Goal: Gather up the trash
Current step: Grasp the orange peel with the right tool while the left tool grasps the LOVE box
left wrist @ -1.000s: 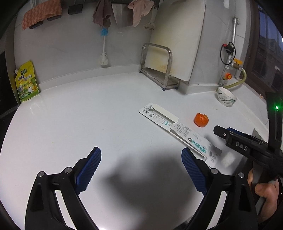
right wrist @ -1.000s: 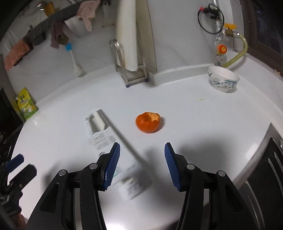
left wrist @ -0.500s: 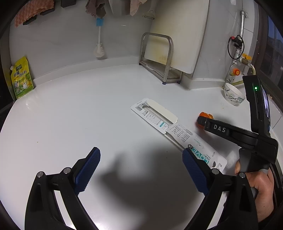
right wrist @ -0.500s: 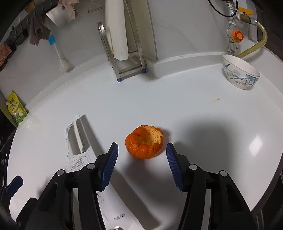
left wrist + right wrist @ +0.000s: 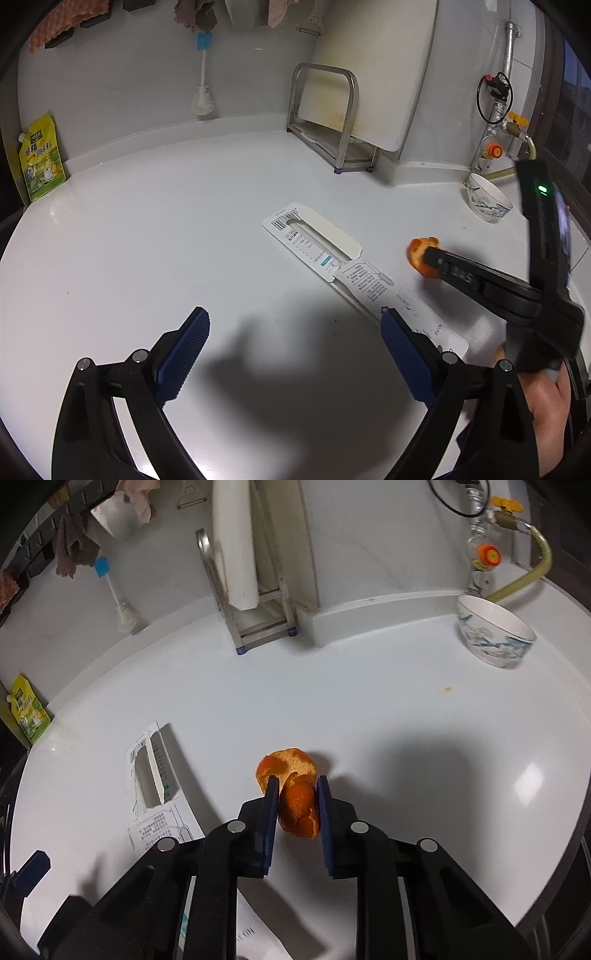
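Note:
An orange peel (image 5: 297, 805) lies on the white counter (image 5: 369, 720), squashed between the blue pads of my right gripper (image 5: 298, 781), whose jaws are closing on it. The left wrist view shows the same peel (image 5: 417, 249) at the tip of the right gripper (image 5: 430, 258). A torn-open flat white paper package (image 5: 325, 254) lies left of the peel, also seen as the package (image 5: 151, 775) in the right wrist view. My left gripper (image 5: 293, 317) hangs open above the counter, holding nothing, its right fingertip over the package's near end.
A patterned bowl (image 5: 495, 635) stands at the back right near a gas hose. A metal rack (image 5: 332, 122) with a cutting board stands at the back wall. A yellow pouch (image 5: 40, 162) leans at the far left. A person's hand (image 5: 546, 398) grips the right gripper's handle.
My right gripper moved forward over the orange peel and its jaws came together on it, squashing it. The left gripper drifted slightly toward the paper package and stayed open.

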`<state>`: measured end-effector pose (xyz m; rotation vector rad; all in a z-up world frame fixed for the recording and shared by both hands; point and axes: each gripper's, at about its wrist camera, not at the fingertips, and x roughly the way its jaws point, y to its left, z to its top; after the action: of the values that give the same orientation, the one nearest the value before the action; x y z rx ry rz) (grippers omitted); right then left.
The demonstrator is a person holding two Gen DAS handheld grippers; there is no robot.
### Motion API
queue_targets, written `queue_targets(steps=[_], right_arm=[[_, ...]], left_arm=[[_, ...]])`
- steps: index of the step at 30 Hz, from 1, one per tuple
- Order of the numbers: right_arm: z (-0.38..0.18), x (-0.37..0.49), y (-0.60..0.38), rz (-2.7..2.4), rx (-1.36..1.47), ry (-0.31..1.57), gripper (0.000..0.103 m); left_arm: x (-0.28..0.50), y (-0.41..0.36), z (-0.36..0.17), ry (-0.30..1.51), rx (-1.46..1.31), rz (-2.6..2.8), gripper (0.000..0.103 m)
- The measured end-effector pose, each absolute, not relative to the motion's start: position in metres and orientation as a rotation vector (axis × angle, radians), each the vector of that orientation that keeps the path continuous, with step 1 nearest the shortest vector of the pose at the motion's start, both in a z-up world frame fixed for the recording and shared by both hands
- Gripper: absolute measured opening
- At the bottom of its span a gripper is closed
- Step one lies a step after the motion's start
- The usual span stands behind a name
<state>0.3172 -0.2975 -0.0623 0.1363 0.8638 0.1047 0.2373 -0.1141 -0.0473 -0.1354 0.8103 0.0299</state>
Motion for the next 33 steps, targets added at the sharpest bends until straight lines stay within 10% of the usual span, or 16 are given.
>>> queue_targets(steps=[33], right_arm=[[-0.017, 0.224, -0.436, -0.108, 0.472, 0.592, 0.019]], left_arm=[[0.321, -0.181, -0.065, 1.127, -0.252, 0.176, 0.092]])
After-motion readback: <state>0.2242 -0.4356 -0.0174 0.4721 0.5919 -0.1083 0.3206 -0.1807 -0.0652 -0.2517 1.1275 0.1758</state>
